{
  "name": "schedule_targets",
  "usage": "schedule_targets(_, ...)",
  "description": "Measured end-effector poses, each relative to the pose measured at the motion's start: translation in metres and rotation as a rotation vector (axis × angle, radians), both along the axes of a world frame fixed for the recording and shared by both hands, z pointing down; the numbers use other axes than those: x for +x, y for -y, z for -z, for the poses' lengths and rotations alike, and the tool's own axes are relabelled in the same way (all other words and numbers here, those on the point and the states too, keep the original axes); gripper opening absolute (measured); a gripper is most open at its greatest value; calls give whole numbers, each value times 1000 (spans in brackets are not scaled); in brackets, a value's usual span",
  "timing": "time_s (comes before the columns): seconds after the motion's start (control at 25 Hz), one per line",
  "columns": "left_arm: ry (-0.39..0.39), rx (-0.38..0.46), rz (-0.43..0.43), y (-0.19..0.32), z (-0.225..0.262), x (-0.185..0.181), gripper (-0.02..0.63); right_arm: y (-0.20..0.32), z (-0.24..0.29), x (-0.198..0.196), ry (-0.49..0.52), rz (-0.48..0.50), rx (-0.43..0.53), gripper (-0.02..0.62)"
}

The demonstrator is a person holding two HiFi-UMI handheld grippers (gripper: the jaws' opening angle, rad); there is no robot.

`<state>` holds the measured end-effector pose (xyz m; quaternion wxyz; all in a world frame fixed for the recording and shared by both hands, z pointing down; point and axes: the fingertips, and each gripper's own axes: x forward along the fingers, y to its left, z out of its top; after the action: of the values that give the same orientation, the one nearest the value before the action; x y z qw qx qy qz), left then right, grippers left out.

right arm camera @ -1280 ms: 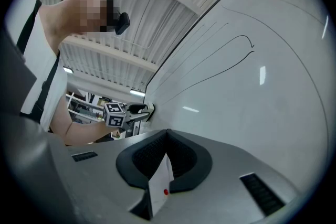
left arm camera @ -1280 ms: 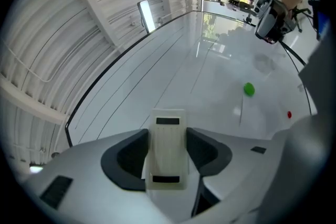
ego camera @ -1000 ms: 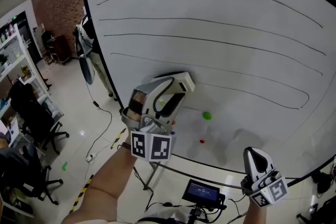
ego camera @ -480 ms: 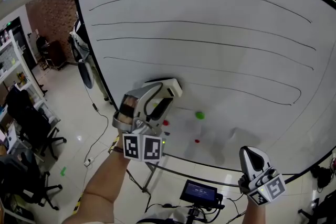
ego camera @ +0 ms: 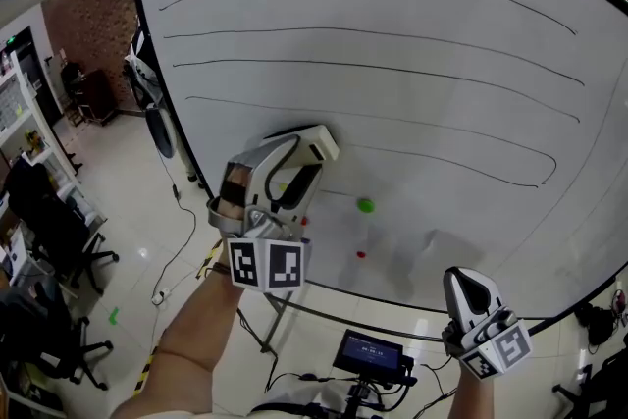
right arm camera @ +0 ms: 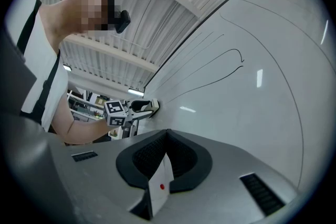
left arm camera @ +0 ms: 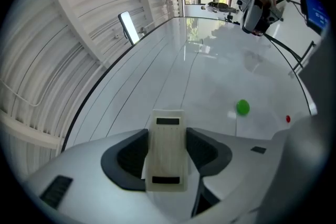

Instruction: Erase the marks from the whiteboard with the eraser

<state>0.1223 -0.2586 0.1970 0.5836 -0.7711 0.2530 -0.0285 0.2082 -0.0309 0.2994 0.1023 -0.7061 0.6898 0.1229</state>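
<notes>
The whiteboard [ego camera: 422, 93] fills the head view and carries several long black lines [ego camera: 392, 69]. My left gripper [ego camera: 310, 150] is shut on a cream eraser [ego camera: 320, 140], whose end rests against the board's lower left, just below the lowest lines. In the left gripper view the eraser [left arm camera: 167, 152] sits upright between the dark pads [left arm camera: 126, 157]. My right gripper [ego camera: 469, 288] hangs low at the right, off the board, shut with nothing held. The right gripper view shows its jaws [right arm camera: 165, 140] together, with the board [right arm camera: 252, 92] beyond.
A green magnet [ego camera: 365, 205] and a red magnet [ego camera: 360, 254] stick to the board right of the eraser. A small screen on a stand [ego camera: 373, 354] sits below the board's lower edge. Office chairs [ego camera: 54, 221] and floor cables [ego camera: 182, 245] lie at the left.
Only the head view has shifted a little. Both grippers keep their places, and the eraser stays at the same spot on the board.
</notes>
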Motion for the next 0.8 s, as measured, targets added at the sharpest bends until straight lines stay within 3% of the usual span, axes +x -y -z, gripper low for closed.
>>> schedule_targets(0.16,17,25,-66,-29,1,18,242,-10,0,1,1,-14,5,21)
schedule_targets(0.4,31,9,-85,-19,-2,3,242,-4,8,-7,-18,-21,9,21)
schedule_targets(0.52,70,-5,-64,-12,-23,10,244,-5,2,2,-29,-15,-7,21)
schedule_targets(0.8,12,-85,-22,23,-21,-13,245,7,8,1,-93,-15,-28,21)
